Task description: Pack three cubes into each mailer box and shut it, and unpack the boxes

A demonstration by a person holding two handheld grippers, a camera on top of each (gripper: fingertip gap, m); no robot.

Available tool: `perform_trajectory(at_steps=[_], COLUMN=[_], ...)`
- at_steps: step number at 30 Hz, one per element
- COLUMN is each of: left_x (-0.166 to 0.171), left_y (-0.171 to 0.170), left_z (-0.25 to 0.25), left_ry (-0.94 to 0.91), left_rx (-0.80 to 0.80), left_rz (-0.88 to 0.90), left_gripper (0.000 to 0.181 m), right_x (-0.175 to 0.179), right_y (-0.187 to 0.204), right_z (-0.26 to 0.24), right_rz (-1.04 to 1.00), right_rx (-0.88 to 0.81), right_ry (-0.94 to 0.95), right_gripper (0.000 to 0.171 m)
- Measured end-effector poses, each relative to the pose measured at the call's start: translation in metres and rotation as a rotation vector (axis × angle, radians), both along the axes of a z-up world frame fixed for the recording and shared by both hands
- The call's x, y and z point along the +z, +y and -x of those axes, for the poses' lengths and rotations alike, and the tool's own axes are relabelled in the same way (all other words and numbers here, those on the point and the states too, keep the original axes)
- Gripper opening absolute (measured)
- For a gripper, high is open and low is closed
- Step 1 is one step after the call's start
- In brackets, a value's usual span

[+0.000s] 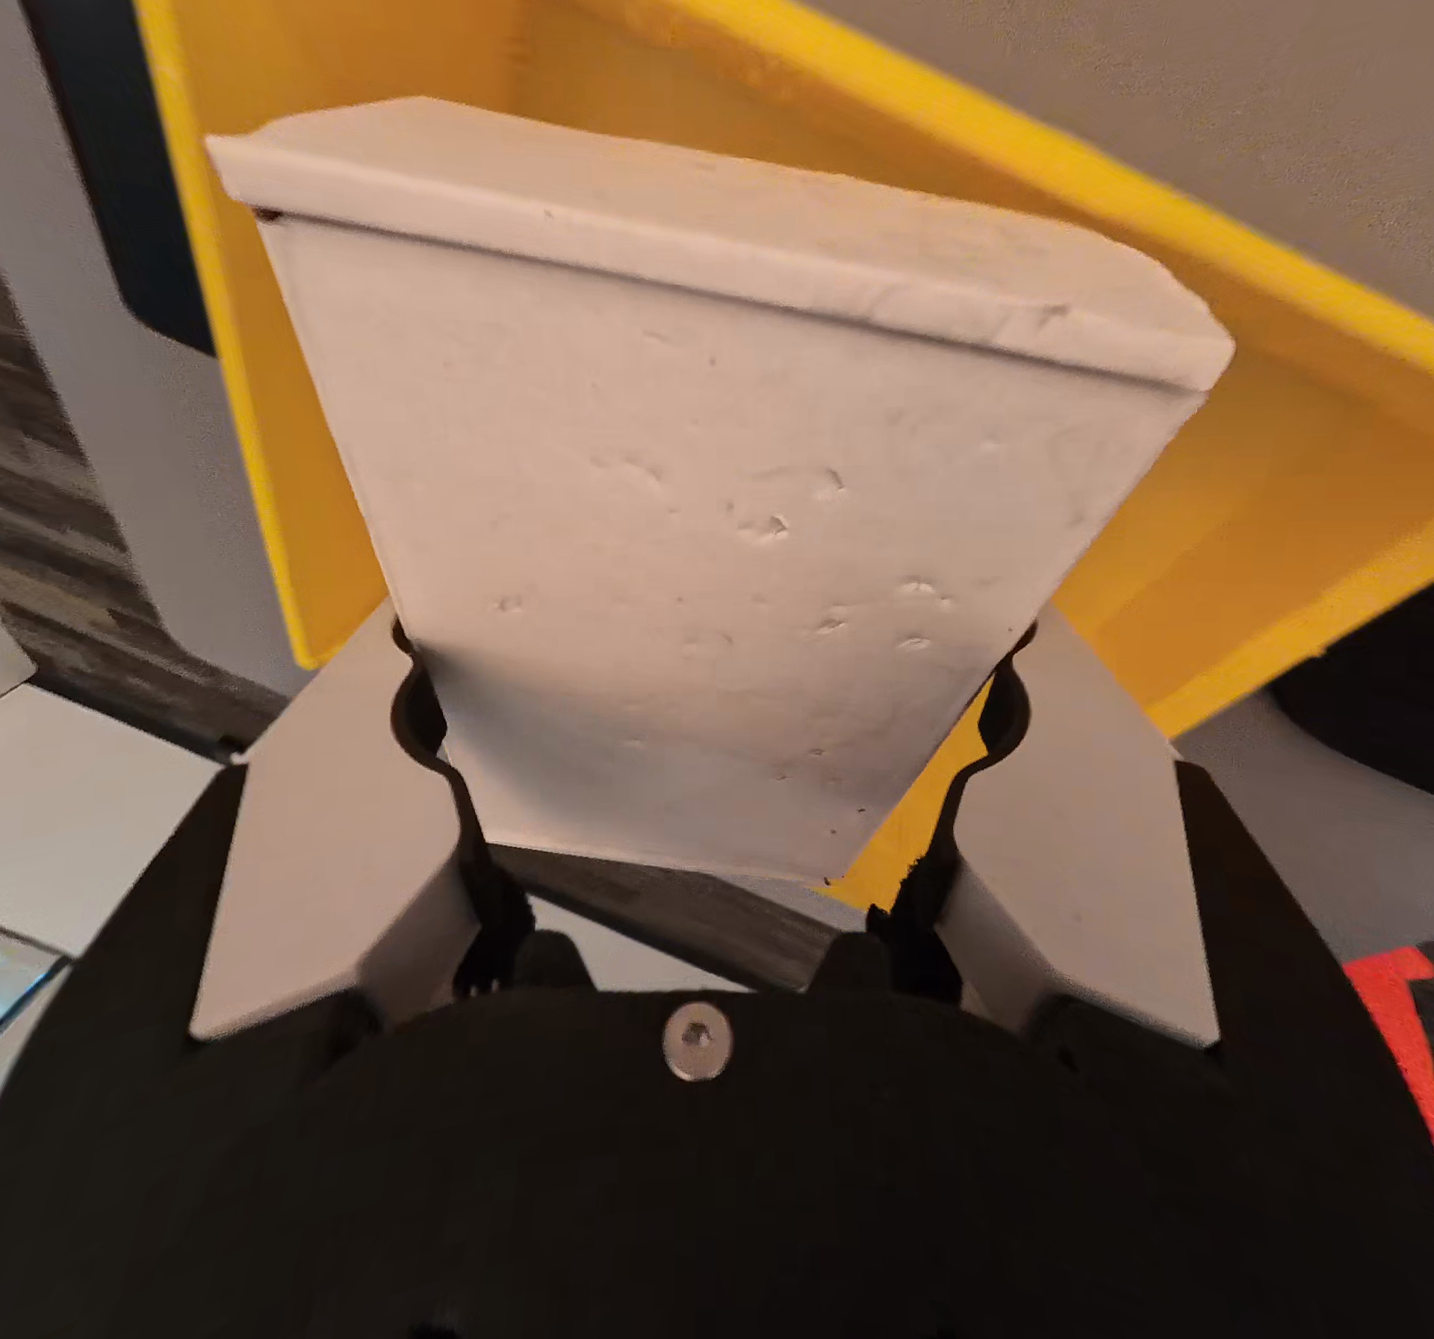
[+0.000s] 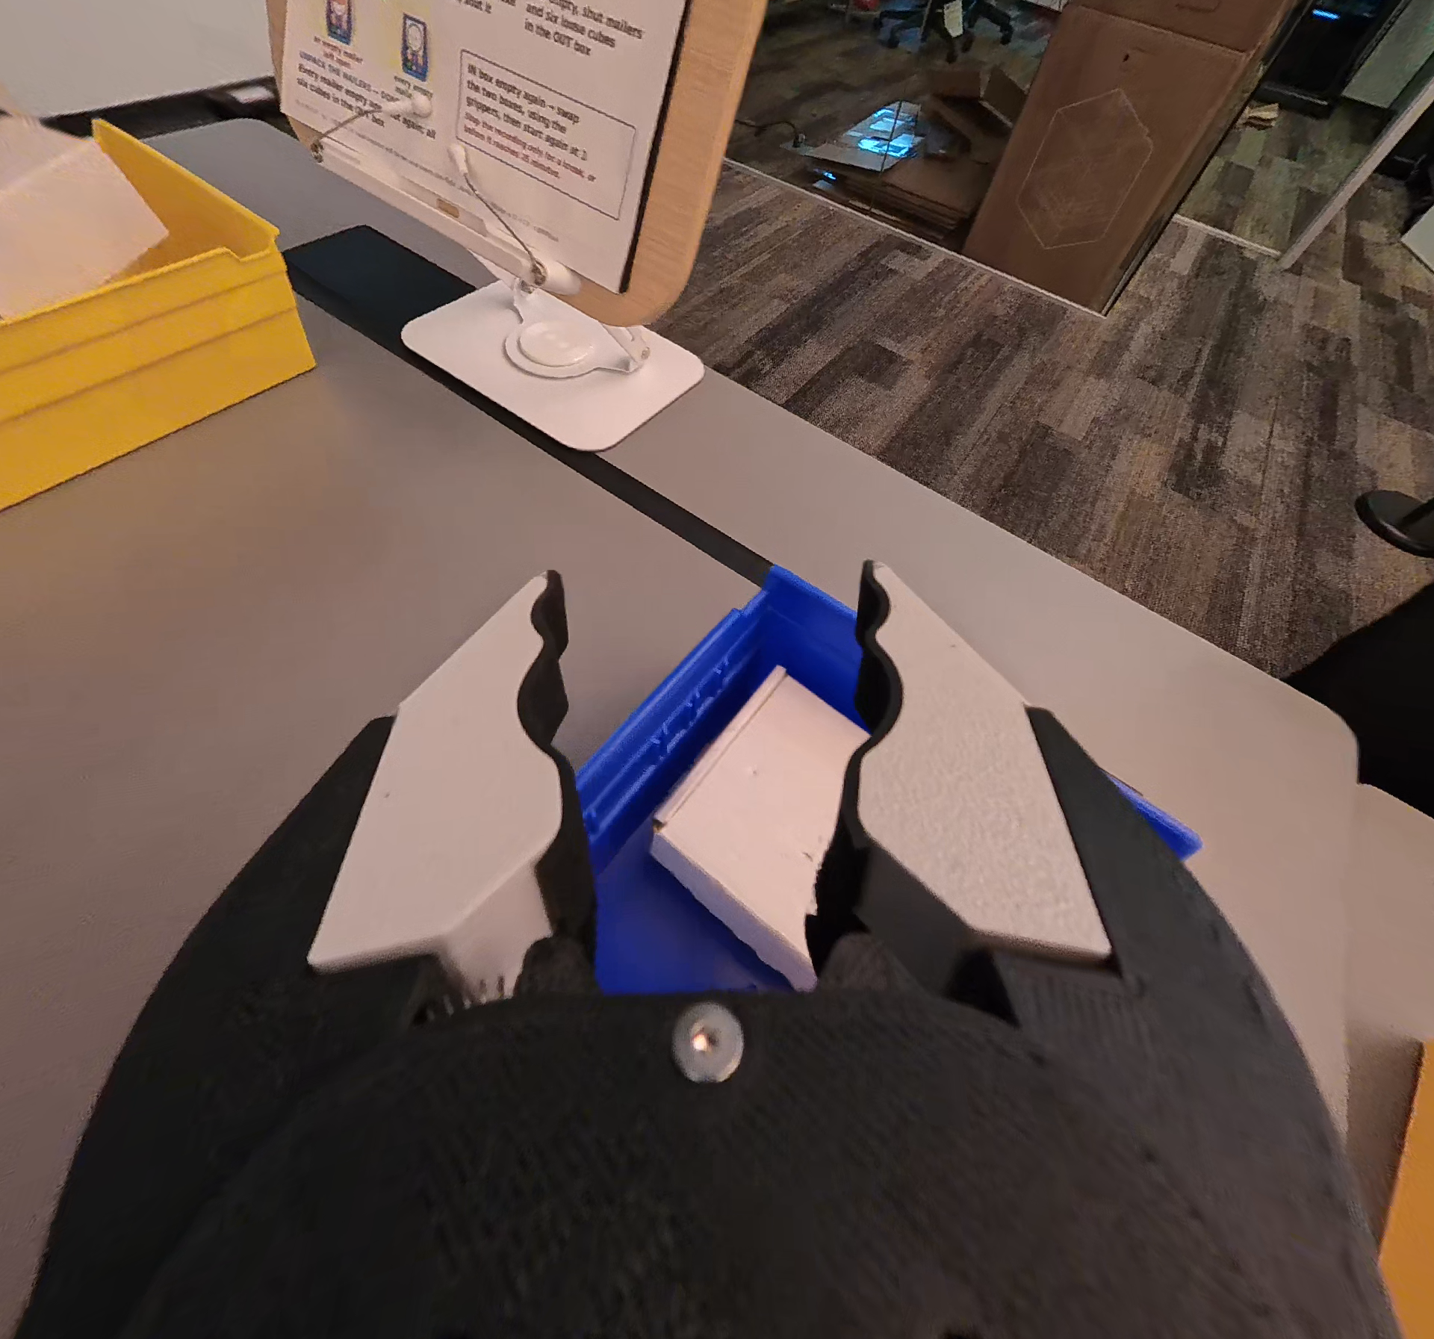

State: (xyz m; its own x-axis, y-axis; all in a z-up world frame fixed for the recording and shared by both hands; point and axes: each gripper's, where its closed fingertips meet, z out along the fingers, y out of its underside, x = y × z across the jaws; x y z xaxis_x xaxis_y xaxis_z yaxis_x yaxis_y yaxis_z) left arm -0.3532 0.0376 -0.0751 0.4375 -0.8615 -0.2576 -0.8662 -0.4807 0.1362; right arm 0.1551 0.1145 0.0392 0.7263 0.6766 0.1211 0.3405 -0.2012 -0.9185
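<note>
In the left wrist view my left gripper (image 1: 714,619) is shut on a closed white mailer box (image 1: 683,510), gripping its two sides and holding it over the inside of a yellow bin (image 1: 1164,464). In the right wrist view my right gripper (image 2: 710,576) is open and empty, just above a blue bin (image 2: 675,720). A second closed white mailer box (image 2: 753,813) lies tilted in the blue bin, below and between the fingers. The yellow bin (image 2: 155,340) stands at the far left with a white box (image 2: 62,215) showing over its rim. No cubes are visible.
An instruction sheet on a wooden board (image 2: 481,60) stands on a white base (image 2: 551,371) at the table's far edge. A black strip (image 2: 504,409) runs across the grey table (image 2: 310,603). Beyond the edge are carpet floor and a tall cardboard box (image 2: 1125,99). The left gripper's tips are roughly 50 cm from the right gripper's.
</note>
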Motion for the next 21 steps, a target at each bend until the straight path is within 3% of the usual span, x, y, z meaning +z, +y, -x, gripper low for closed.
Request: perform_trajectory(at_steps=[6, 9, 12, 16, 21], left_x=[0.058, 0.081, 0.089, 0.064, -0.008], left_y=[-0.02, -0.024, -0.03, -0.043, -0.076], left_z=[-0.043, -0.064, -0.112, -0.187, -0.268], left_ry=[0.064, 0.122, 0.045, -0.078, -0.166], left_rx=[-0.067, -0.115, -0.179, -0.266, -0.366], left_rz=[-0.019, -0.048, -0.06, -0.031, 0.086], left_gripper=[0.14, 0.135, 0.132, 0.132, 0.132], right_x=[0.006, -0.021, -0.057, -0.105, -0.136], right_y=[-0.053, -0.09, -0.138, -0.188, -0.222], right_z=[0.055, 0.08, 0.108, 0.133, 0.147], right_rz=[-0.095, -0.128, -0.09, -0.066, -0.08], right_rx=[0.168, 0.226, 0.32, 0.354, 0.309], right_ry=[0.045, -0.007, -0.039, -0.161, -0.186], right_gripper=[0.075, 0.074, 0.073, 0.072, 0.076])
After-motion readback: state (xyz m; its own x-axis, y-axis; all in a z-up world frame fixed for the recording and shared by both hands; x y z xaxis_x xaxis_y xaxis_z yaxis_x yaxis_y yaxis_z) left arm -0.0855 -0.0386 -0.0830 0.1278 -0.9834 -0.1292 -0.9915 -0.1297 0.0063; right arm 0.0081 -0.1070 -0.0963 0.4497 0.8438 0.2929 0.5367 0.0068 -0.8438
